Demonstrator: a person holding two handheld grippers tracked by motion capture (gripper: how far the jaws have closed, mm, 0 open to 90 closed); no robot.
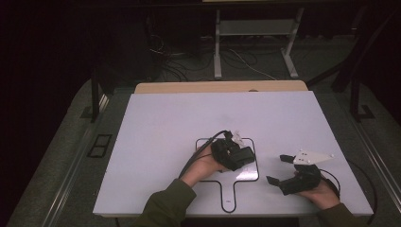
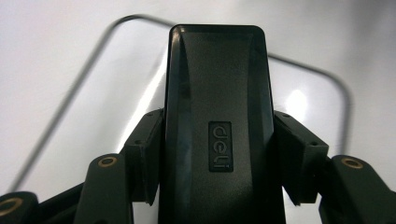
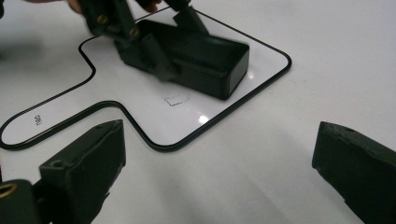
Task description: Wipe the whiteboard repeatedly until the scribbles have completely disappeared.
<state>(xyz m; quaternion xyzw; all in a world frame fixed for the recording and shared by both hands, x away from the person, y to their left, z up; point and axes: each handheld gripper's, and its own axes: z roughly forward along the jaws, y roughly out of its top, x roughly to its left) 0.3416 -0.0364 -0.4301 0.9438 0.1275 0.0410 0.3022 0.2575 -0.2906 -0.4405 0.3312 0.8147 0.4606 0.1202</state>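
The left gripper (image 1: 235, 156) pinched a black eraser (image 2: 215, 121) over the small whiteboard (image 3: 261, 84), the right gripper (image 3: 219, 172) spread idle; a slack grip risked slippage.

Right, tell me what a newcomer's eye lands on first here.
First, the black eraser, clamped between the left gripper's jaws over the paddle-shaped whiteboard on the white table. Then the right gripper, jaws wide apart and holding nothing, just off that board's right edge.
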